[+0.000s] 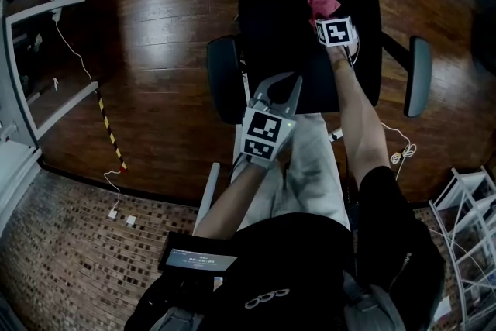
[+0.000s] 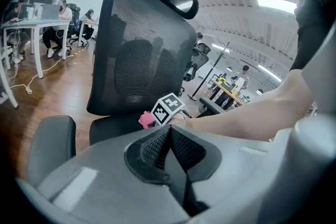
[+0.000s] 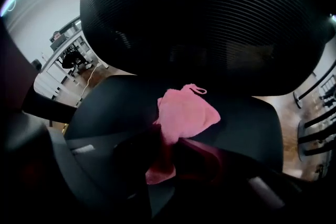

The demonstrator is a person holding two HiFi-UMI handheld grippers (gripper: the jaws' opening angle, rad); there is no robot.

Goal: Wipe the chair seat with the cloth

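**At the back of the seat: cloth gripped, wipe ready to run**

At 12 o'clock on the chair seat [image 1: 298,58], just in front of the backrest [image 3: 210,8], the right gripper [image 1: 325,13] holds the pink cloth [image 1: 322,1]. In the right gripper view its jaws are closed on one bunched end of the cloth [image 3: 186,113]. The larger, loose part spreads out beyond the tips and seems to lie on the dark seat, though real contact cannot be confirmed.

The left gripper [image 1: 277,85] hangs over the near edge of the seat, at about 6 to 7 o'clock. Its jaws are pressed together with nothing between them, and it touches neither the chair nor the cloth.

Most of the seat looks not yet covered, so the wiping is judged to be at an early stroke.

Several things could go wrong from here:
- The cloth is held only by a small bunch. If it is dragged toward 6 o'clock over the rough seat fabric, friction may pull it out of the jaws.
- The loose part may fold under itself, so that the hard jaw tips rub the seat instead of the cloth.
- Nothing steadies the chair. A firm push may turn it or move it away, because the left gripper is not bracing the left armrest [image 1: 221,77].
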